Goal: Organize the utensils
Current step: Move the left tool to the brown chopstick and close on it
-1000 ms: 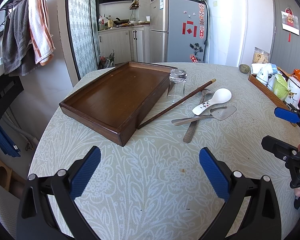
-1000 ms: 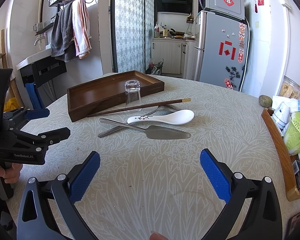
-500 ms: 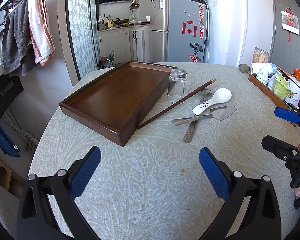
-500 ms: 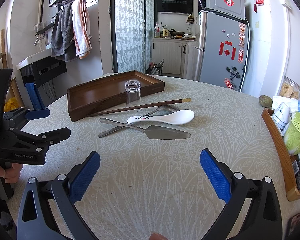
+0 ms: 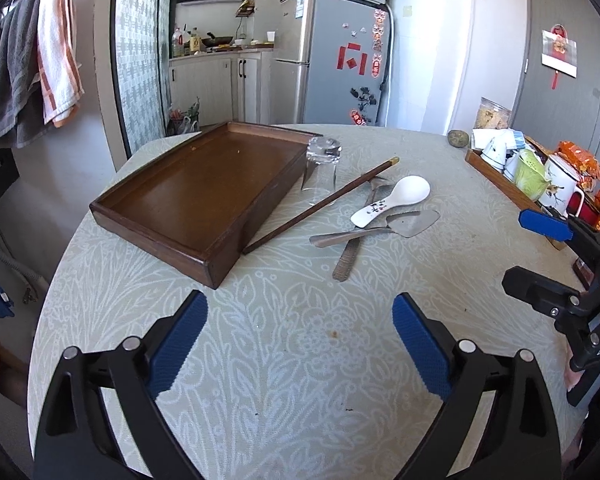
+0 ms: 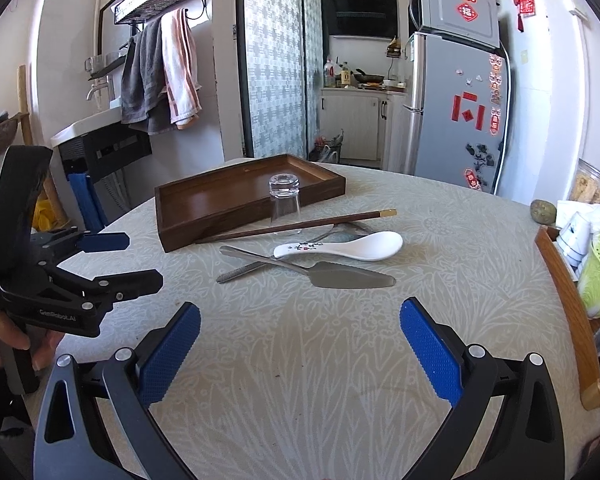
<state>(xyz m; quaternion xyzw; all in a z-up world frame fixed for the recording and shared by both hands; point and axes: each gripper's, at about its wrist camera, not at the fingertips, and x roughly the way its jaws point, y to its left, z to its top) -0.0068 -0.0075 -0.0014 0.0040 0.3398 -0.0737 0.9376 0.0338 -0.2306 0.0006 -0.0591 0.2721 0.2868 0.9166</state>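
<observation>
Here, one tray [image 5: 204, 184], one glass [image 5: 322, 170], four utensils [image 5: 380, 216]

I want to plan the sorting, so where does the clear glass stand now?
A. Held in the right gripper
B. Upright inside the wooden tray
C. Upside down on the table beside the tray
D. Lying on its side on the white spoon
C: the glass stands inverted on the tablecloth against the wooden tray, not in it.
</observation>
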